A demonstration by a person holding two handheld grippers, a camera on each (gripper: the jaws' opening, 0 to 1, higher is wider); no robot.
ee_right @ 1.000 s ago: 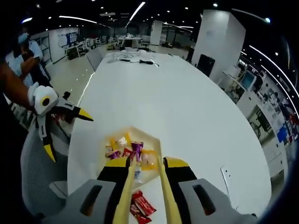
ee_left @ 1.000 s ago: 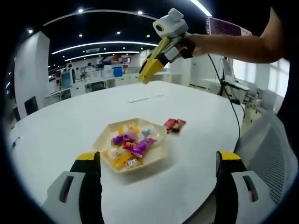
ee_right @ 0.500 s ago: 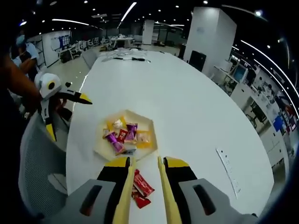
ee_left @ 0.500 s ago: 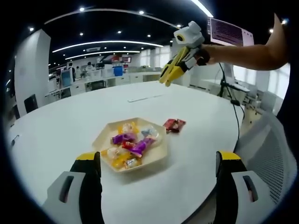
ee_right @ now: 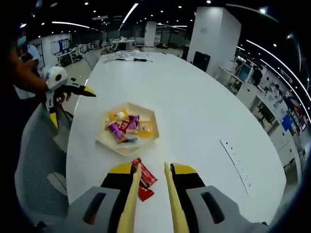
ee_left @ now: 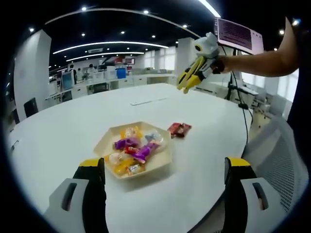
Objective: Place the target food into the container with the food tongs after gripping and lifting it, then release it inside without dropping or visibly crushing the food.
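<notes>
Pulled back and away from the hexagonal tray: right gripper, food tongs parted, grasping nothing, now framing red candy wrappers beside tray. Pickup apparently next.

Worktop broad and bare around the hexagonal tray. Red candy packets lie just beside the tray, apart from it, approachable from above. A flat strip lies well away, near one edge. Mesh chair stands against the worktop's near edge.
</notes>
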